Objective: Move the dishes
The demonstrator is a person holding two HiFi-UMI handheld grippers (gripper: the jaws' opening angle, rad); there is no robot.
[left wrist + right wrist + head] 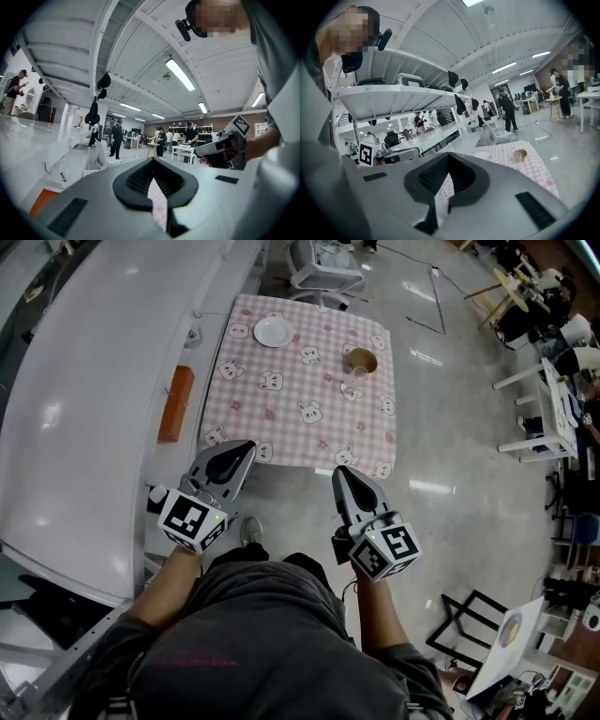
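Note:
A table under a pink checked cloth (281, 427) stands ahead of me. On it are a white plate (272, 331) at the far left, a tan bowl (362, 360) at the far right, and a clear glass (352, 387) just in front of the bowl. My left gripper (246, 448) hovers at the cloth's near left edge with its jaws shut and nothing in them. My right gripper (341, 472) hangs just short of the near edge, also shut and empty. The right gripper view shows the bowl (520, 153) and glass (515, 158) far ahead.
A long white counter (84, 409) runs along the left, with an orange object (175, 404) lying on it. A white office chair (323, 268) stands beyond the table. White tables (553, 399) and a black frame (469, 615) are at the right. People stand in the background.

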